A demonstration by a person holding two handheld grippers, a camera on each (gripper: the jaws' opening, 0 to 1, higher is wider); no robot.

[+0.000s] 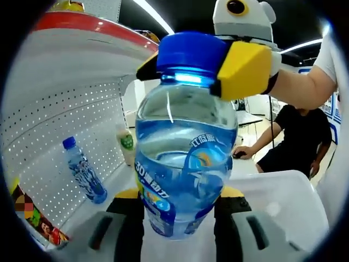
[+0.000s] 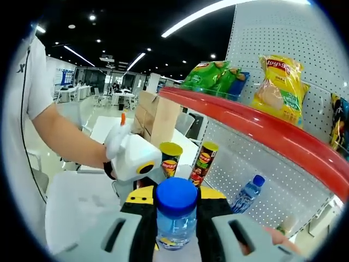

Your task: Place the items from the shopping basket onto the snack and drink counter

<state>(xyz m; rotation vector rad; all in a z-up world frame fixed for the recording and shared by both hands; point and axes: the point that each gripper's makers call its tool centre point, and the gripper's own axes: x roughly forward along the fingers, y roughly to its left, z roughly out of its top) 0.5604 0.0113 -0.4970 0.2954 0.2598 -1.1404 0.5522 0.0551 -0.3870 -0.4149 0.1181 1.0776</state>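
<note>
A clear water bottle [image 1: 182, 158] with a blue cap [image 1: 191, 52] and a blue label stands upright right in front of the left gripper view. My left gripper [image 1: 179, 202] is shut on its lower body, one yellow-and-black pad on each side. My right gripper [image 1: 191, 63] comes in from the upper right, and its yellow jaws are shut on the cap. In the right gripper view the same cap [image 2: 176, 196] sits between my right gripper [image 2: 176, 221] jaws. Just behind it is the white left gripper [image 2: 136, 158], held by a gloved hand.
A pegboard shelf with a red edge [image 2: 256, 128] holds a small water bottle [image 1: 84, 172], a green-labelled bottle [image 1: 126, 144] and two crisp tubes [image 2: 203, 161]. Crisp bags [image 2: 278, 82] sit above. A white basket [image 1: 283, 191] lies right. A person in black [image 1: 297, 136] sits behind.
</note>
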